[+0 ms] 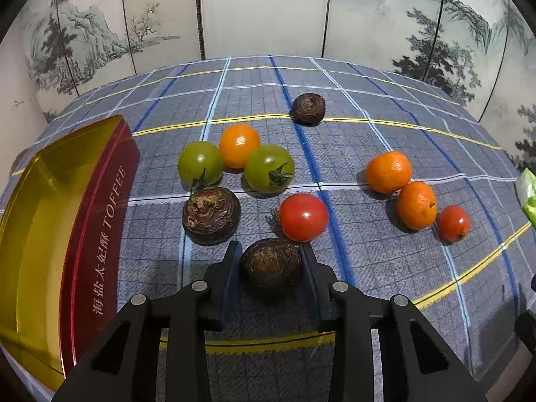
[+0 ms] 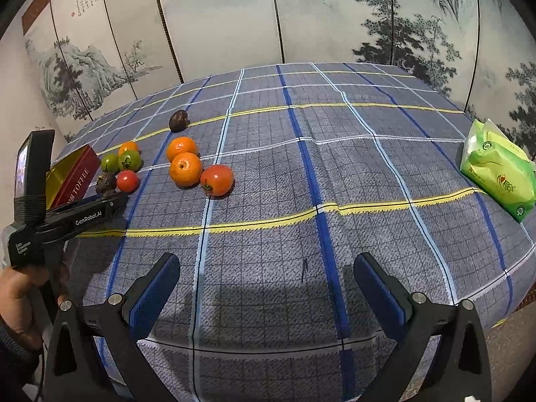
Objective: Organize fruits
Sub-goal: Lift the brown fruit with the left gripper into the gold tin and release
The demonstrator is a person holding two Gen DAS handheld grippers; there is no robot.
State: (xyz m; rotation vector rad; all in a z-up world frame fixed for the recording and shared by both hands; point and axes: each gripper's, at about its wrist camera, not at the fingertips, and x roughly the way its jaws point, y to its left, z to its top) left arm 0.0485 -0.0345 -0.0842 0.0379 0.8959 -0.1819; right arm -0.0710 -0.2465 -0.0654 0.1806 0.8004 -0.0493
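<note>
Left gripper (image 1: 271,251) clamped on chestnut (image 1: 270,265), 6 o'clock of pile; right gripper (image 2: 268,273) gaped empty. Should lift straight, then swing to tin (image 1: 37,234) at 9 o'clock, clearing tomato (image 1: 304,217)

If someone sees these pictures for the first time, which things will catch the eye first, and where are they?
First the bright fruit on the checked tablecloth: two green tomatoes beside an orange one, with mandarins to their right. Next, the left claw shut on a dark brown water chestnut in the near foreground. The red and gold toffee tin stands open at the left edge.
</note>
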